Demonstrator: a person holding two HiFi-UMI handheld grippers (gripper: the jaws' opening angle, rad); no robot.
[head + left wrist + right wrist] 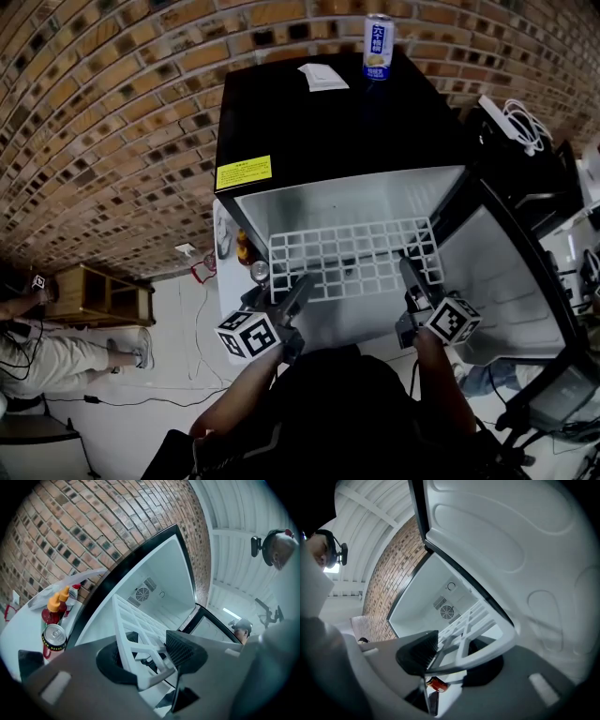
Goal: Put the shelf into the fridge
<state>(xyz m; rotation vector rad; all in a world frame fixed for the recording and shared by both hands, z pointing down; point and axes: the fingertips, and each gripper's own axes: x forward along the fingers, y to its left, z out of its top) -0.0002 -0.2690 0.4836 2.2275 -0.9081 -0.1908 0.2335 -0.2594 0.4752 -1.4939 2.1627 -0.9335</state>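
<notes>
I hold a white grid shelf (356, 258) roughly level in front of the open black fridge (328, 131). Its far edge is at the mouth of the white compartment (356, 195). My left gripper (302, 286) is shut on the shelf's near left edge, and my right gripper (410, 272) is shut on its near right edge. In the left gripper view the shelf (136, 630) runs between the jaws of that gripper (150, 660) toward the back-wall fan (142, 594). In the right gripper view the shelf's frame (473, 625) sits clamped in that gripper (450, 656).
The fridge door (506, 272) stands open at the right. A drink can (378, 47) and a paper (323, 77) rest on the fridge top. Sauce bottles (58, 606) and a can (54, 637) stand on a white surface left of the fridge. A seated person (37, 347) and wooden bench (98, 295) are far left.
</notes>
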